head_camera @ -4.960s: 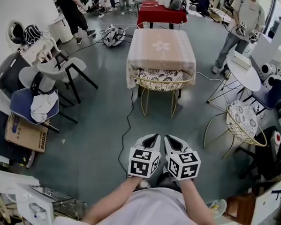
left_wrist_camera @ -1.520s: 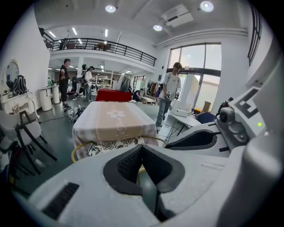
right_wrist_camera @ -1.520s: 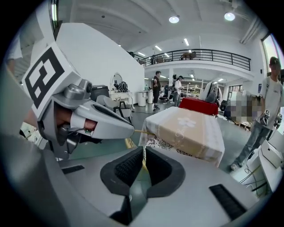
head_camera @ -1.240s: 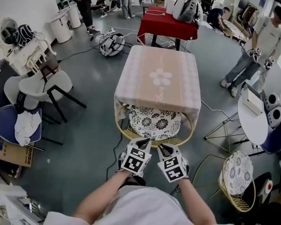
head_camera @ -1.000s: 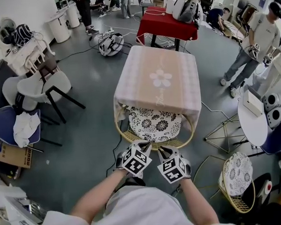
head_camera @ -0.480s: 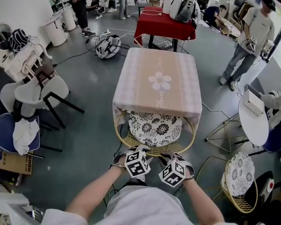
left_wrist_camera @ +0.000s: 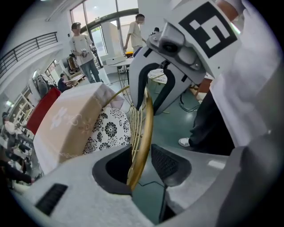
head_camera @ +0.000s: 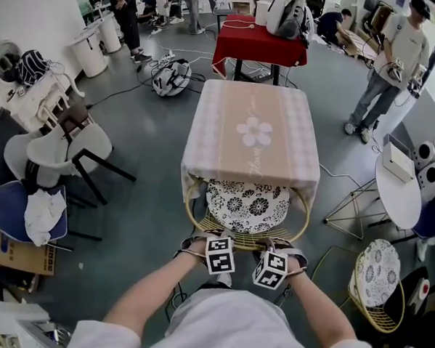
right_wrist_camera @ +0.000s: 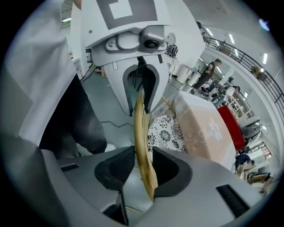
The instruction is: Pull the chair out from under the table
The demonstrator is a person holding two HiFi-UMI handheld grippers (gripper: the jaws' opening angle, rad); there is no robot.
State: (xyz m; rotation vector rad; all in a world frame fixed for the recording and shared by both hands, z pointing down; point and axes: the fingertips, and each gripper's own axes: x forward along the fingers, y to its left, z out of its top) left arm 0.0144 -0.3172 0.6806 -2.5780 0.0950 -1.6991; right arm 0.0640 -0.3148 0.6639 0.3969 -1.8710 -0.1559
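Note:
The gold wire chair (head_camera: 244,239) with a black-and-white floral cushion (head_camera: 248,204) is tucked under the table with the pink flowered cloth (head_camera: 253,135). Both grippers are down at the chair's back rim. My left gripper (head_camera: 215,244) (left_wrist_camera: 141,162) has just been opening, and the gold rim (left_wrist_camera: 144,119) runs between its pads with a gap on the right side. My right gripper (head_camera: 274,255) (right_wrist_camera: 143,167) has also just been opening. The rim (right_wrist_camera: 141,128) stands between its pads, with a gap on the left. Each gripper view shows the other gripper farther along the rim.
A second gold wire chair (head_camera: 376,278) stands at the lower right beside a round white table (head_camera: 397,196). Grey chairs (head_camera: 63,145) and a blue one (head_camera: 23,212) sit at the left. A red-clothed table (head_camera: 261,36) and people (head_camera: 393,48) are beyond. A cable (head_camera: 178,233) lies on the floor.
Both grippers have sunk from above the chair's back to its top rim and rolled. Their jaws went from shut to open, with the rim now between them.

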